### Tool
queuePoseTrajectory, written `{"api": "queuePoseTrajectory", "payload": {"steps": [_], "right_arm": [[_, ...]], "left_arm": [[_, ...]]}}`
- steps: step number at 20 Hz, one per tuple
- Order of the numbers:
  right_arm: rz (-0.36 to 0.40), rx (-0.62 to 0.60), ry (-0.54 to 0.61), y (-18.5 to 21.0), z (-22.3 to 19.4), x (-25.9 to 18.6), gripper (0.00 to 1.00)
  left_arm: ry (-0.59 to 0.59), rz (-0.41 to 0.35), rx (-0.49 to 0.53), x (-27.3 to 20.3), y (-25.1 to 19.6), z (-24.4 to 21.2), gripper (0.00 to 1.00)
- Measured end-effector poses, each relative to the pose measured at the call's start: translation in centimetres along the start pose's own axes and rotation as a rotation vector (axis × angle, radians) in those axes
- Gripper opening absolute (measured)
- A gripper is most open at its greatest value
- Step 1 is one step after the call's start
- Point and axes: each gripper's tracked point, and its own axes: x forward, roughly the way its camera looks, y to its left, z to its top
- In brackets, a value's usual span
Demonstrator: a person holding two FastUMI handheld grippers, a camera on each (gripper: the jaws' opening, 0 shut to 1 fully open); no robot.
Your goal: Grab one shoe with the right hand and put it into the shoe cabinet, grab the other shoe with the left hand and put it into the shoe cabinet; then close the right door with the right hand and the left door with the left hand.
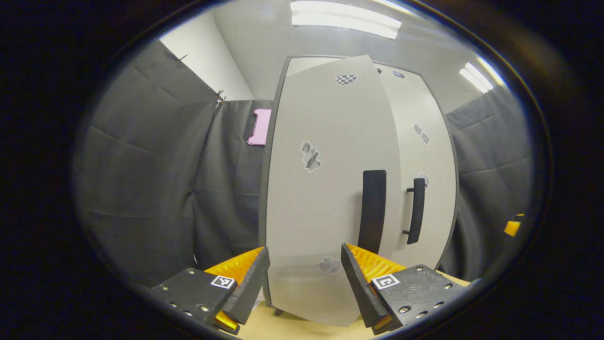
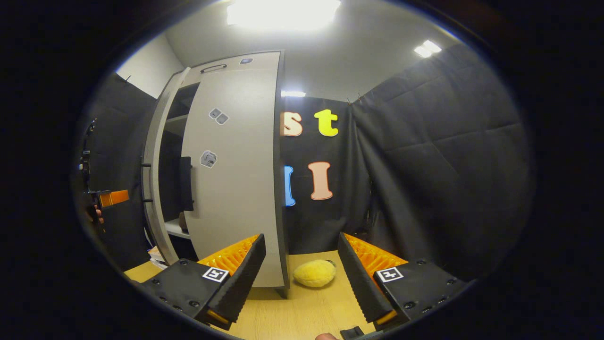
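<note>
My L gripper (image 1: 306, 278) wide, empty, facing shoe cabinet (image 1: 330, 189); left door (image 1: 325, 198) ajar. R gripper (image 2: 302, 271) wide, empty; right door (image 2: 231, 189) near shut. Shoes unseen, prob. inside cabinet. Left: shut doors.

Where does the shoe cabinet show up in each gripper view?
Left gripper view: the shoe cabinet stands dead centre, seen front-on.
Right gripper view: left of centre, with its left door ajar.
Shared landmark: the pair of small stickers high on the right door.
</note>
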Motion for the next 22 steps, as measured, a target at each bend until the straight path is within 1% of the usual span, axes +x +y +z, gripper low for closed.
{"api": "queuePoseTrajectory", "payload": {"steps": [5, 6, 7, 8, 9, 10, 12, 16, 18, 22], "right_arm": [[0.05, -0.007, -0.029, 1.1, 0.7, -1.4, 0.98], [0.056, -0.007, -0.034, 1.2, 1.0, -1.9, 0.98], [0.06, -0.006, -0.039, 1.3, 1.2, -2.4, 0.98], [0.063, -0.007, -0.042, 1.4, 1.3, -2.8, 0.98], [0.067, -0.009, -0.044, 1.6, 1.6, -3.1, 0.98], [0.07, -0.016, -0.047, 1.8, 1.8, -3.4, 0.98], [0.067, -0.027, -0.054, 2.1, 1.9, -4.0, 0.96], [0.068, -0.032, -0.064, 2.6, 2.1, -5.6, 0.98], [0.064, -0.039, -0.07, 2.8, 2.2, -6.4, 0.96], [0.062, -0.041, -0.078, 3.2, 2.3, -7.6, 0.98]], "left_arm": [[0.032, 0.042, 0.036, -4.1, 1.9, -0.2, 0.92], [0.031, 0.047, 0.045, -4.9, 2.2, 0.0, 0.89], [0.03, 0.049, 0.053, -5.8, 2.5, 0.1, 0.92], [0.03, 0.049, 0.057, -6.5, 2.8, 0.1, 0.88], [0.033, 0.05, 0.061, -7.3, 3.1, 0.1, 0.92], [0.033, 0.052, 0.065, -7.8, 3.3, 0.1, 0.92], [0.029, 0.057, 0.066, -9.2, 3.8, 0.4, 0.92], [0.029, 0.056, 0.064, -11.4, 4.4, 0.5, 0.92], [0.029, 0.061, 0.074, -12.2, 4.9, 0.4, 0.92], [0.029, 0.071, 0.088, -13.7, 5.7, 0.5, 0.92]]}}
